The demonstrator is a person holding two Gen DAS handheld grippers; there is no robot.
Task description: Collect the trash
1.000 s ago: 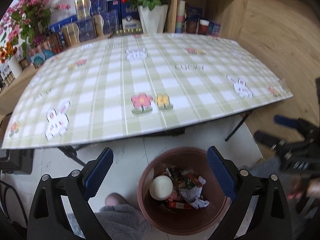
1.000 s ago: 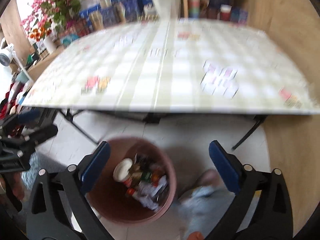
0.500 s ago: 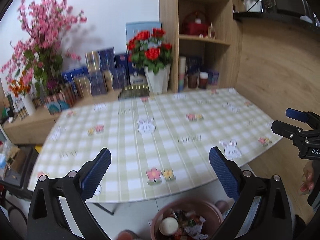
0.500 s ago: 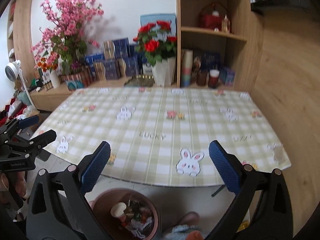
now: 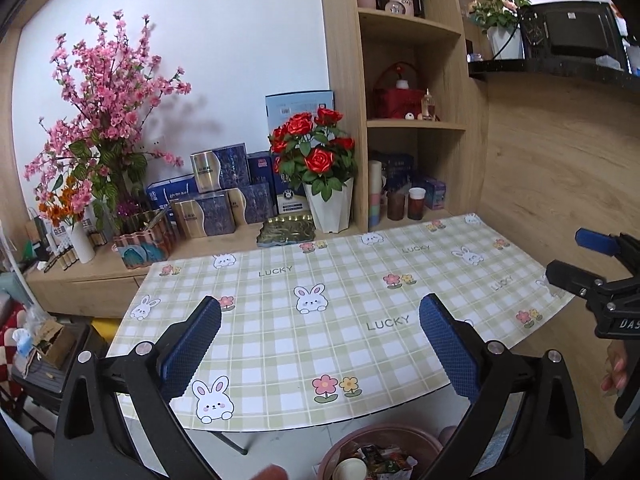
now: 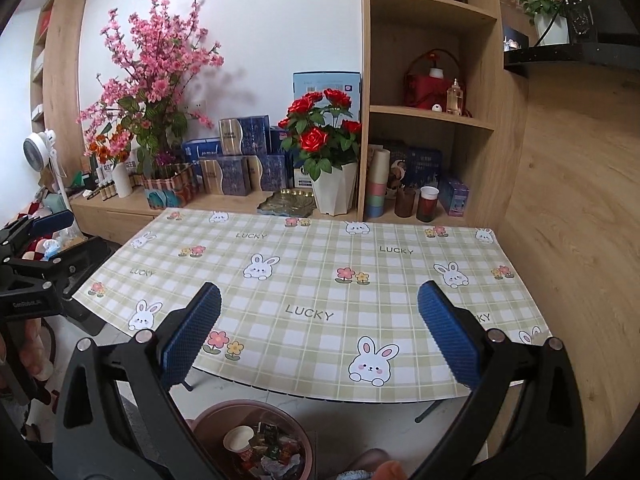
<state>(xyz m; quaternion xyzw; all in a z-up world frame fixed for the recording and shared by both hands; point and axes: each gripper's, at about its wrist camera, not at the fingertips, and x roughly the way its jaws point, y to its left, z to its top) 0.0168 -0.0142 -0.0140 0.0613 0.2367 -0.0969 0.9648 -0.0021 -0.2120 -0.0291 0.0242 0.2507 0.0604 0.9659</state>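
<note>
The green-checked folding table with rabbit and flower prints (image 6: pixel 320 288) fills both views, its near edge hiding part of the white tiled floor (image 6: pixel 360 416). Below that edge stands the round brown plastic bin (image 6: pixel 256 440), cut off by the frame and by the gripper arms; crumpled wrappers and a white paper cup (image 6: pixel 239 438) lie inside, the rest probably snack packets. The left gripper (image 5: pixel 320 344) and right gripper (image 6: pixel 319 338) both hang spread wide with nothing between the blue pads. Red roses in a white pot (image 6: pixel 334 188) stand beyond the far edge.

One bin (image 6: pixel 256 412), two hand-held grippers
</note>
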